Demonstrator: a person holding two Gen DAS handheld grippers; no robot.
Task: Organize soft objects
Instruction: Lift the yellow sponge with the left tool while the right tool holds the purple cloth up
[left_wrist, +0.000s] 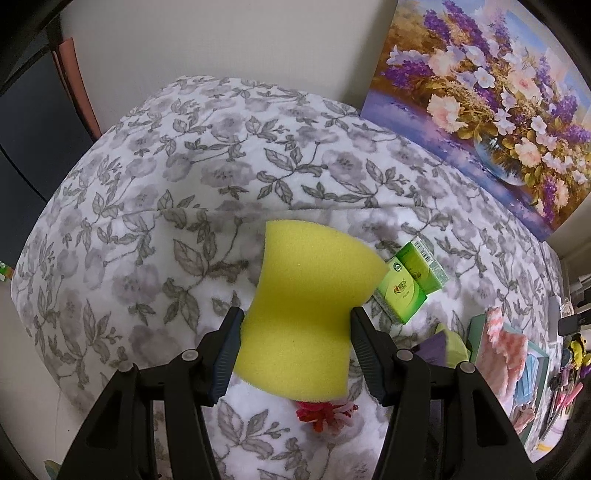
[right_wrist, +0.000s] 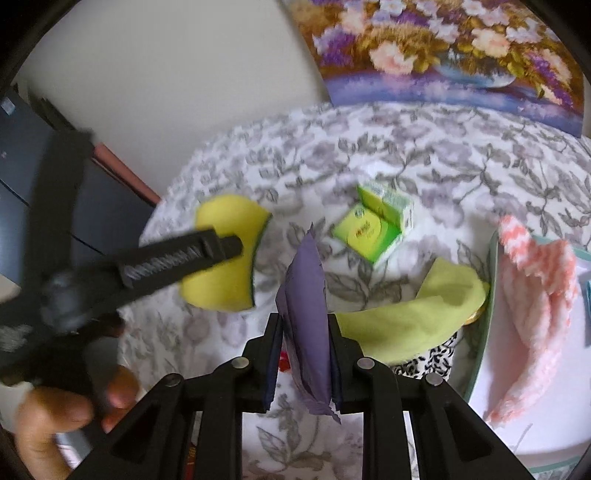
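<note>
Black ribbed pads of the left gripper (left_wrist: 295, 321) pinch a yellow sponge (left_wrist: 306, 306), porous foam squeezed to a waist, above the floral cloth (left_wrist: 155, 192). Clamped in the right gripper (right_wrist: 304, 332) is a purple pouch (right_wrist: 306, 306), smooth and creased, standing on edge. Beyond lie a green box (right_wrist: 369, 229), a limp lime cloth (right_wrist: 406, 325) and a fluffy pink towel (right_wrist: 535, 306) in a tray (right_wrist: 480, 350).
</note>
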